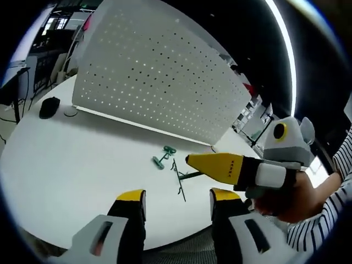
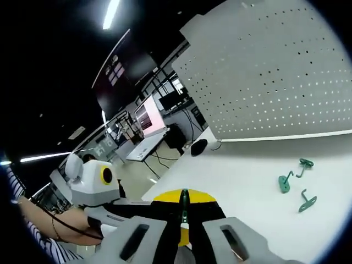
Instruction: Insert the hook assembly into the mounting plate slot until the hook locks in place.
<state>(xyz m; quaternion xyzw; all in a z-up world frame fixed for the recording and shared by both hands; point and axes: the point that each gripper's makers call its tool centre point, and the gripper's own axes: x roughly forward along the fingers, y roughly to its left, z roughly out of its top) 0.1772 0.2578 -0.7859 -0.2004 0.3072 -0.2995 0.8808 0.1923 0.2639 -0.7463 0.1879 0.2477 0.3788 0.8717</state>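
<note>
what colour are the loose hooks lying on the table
Green; the hooks show best in the right gripper view, lying on the white table.

Three green hooks (image 2: 284, 182), one pegboard (image 2: 275, 66)

both views look low across the table (image 1: 66, 165) toward the pegboard (image 1: 154, 71)

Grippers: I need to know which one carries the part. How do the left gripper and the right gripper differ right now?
The left gripper is open and empty, while the right gripper is shut on a green hook. The left gripper faces the pegboard, while the right gripper points sideways across the left one's front, above the table. Both have yellow-tipped jaws.
</note>
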